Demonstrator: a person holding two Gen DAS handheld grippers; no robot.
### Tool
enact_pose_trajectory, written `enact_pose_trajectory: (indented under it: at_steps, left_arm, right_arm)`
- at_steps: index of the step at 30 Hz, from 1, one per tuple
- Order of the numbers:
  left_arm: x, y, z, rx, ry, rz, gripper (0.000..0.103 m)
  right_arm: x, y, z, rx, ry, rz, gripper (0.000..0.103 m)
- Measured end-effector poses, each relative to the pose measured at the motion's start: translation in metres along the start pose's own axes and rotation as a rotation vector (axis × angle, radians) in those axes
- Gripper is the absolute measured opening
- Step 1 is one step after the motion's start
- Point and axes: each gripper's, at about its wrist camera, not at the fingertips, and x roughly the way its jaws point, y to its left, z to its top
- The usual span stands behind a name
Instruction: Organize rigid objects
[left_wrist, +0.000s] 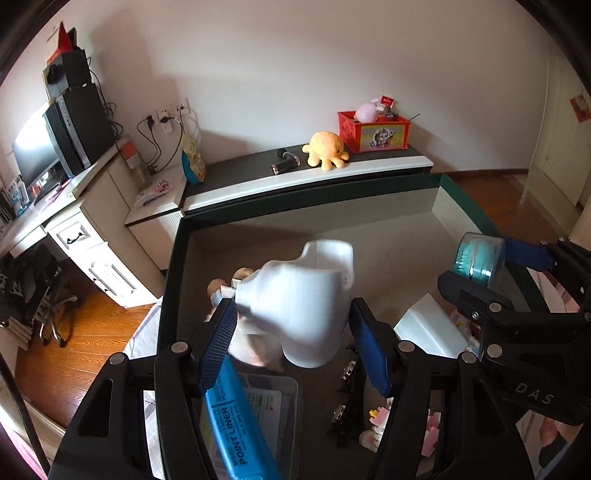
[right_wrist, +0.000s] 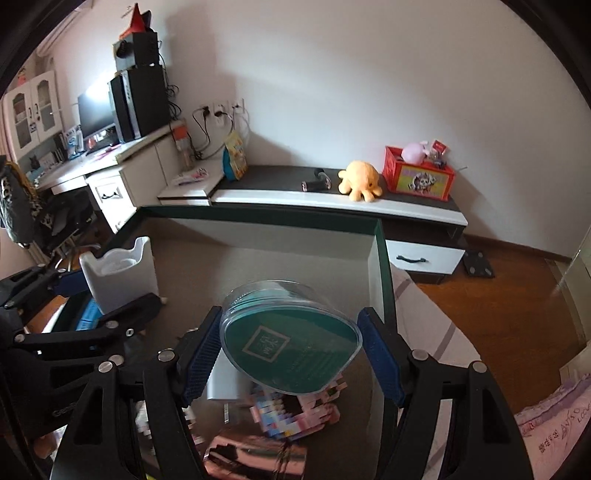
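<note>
My left gripper (left_wrist: 293, 325) is shut on a white cat-eared plastic container (left_wrist: 299, 302) and holds it above the glass table (left_wrist: 388, 236); the container also shows at the left of the right wrist view (right_wrist: 118, 275). My right gripper (right_wrist: 288, 349) is shut on a clear teardrop case with a teal brush inside (right_wrist: 290, 341), held above the table; it appears at the right of the left wrist view (left_wrist: 478, 260). Below lie a blue Point Liner marker (left_wrist: 236, 424), a clear box (left_wrist: 266, 406), a white block (left_wrist: 430, 326) and pink building bricks (right_wrist: 295, 410).
The table has a dark green rim (right_wrist: 380, 258). Behind it a low cabinet (right_wrist: 332, 199) carries an orange plush octopus (right_wrist: 360, 181), a red crate (right_wrist: 419, 177) and a black roller (right_wrist: 314, 182). A desk with a monitor (right_wrist: 96, 110) is at the left. Wooden floor (right_wrist: 498, 314) lies right.
</note>
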Motion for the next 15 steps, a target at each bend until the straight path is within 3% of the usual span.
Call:
enact_pose_trajectory:
  at_steps: [4,7,10,14,15]
  left_arm:
    - [0.0,0.0,-0.001,0.009,0.015,0.022,0.079]
    - [-0.017,0.005,-0.005,-0.01,-0.03,0.004,0.089]
    - [-0.049,0.008,-0.011,-0.019,-0.094,0.006,0.093]
    - [-0.107,0.01,-0.026,-0.041,-0.203,0.031,0.1]
    - [-0.125,0.011,-0.032,-0.05,-0.239,0.043,0.101]
  right_arm:
    - [0.004,-0.009,0.0,0.043,0.0,-0.001,0.076]
    - [-0.006,-0.016,0.001,0.079,-0.025,0.019,0.081]
    - [-0.026,-0.018,0.001,0.093,-0.062,0.054,0.084]
    - [-0.072,-0.011,-0.006,0.096,-0.132,0.087,0.103]
    - [-0.085,-0.009,-0.009,0.097,-0.155,0.094,0.103]
